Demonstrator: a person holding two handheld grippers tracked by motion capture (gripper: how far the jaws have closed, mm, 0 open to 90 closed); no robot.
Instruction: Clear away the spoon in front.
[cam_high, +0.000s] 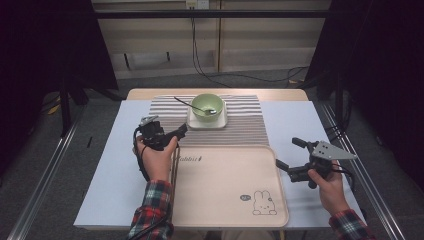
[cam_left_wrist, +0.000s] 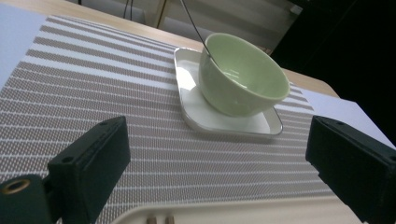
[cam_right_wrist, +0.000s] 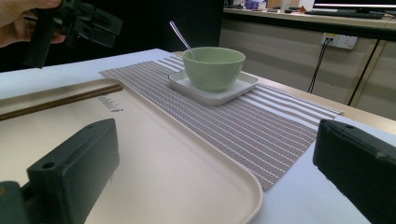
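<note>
Chopsticks (cam_high: 173, 165) lie along the left edge of the beige tray (cam_high: 225, 200), right beside my left hand (cam_high: 157, 157); from the high view I see my left gripper (cam_high: 176, 133) held just over the near left corner of the striped mat (cam_high: 245, 130), its jaws apart with nothing between them; my right gripper (cam_high: 290, 152) hangs off the right side of the tray, jaws wide too and holding nothing; the green bowl (cam_high: 207, 106) sits on a white square plate (cam_high: 220, 122) at the far middle of the mat, and a spoon (cam_high: 192, 106) leans in the bowl. Looking along the left gripper view, the two black jaws stand far apart over the mat (cam_left_wrist: 93, 93); the bowl (cam_left_wrist: 240, 77) on its plate (cam_left_wrist: 196, 107) is ahead of them, well apart; the ends of the chopsticks (cam_left_wrist: 159, 219) peek in at the bottom on the tray rim (cam_left_wrist: 233, 212). Looking along the right gripper view, the jaws stand wide with only the tray (cam_right_wrist: 163, 154) and table under them; the chopsticks (cam_right_wrist: 60, 101) lie at the tray's far edge; my left gripper (cam_right_wrist: 100, 21) floats above them at the top left; the bowl (cam_right_wrist: 214, 67) with its spoon (cam_right_wrist: 181, 38) stands on the plate (cam_right_wrist: 233, 91) farther back.
</note>
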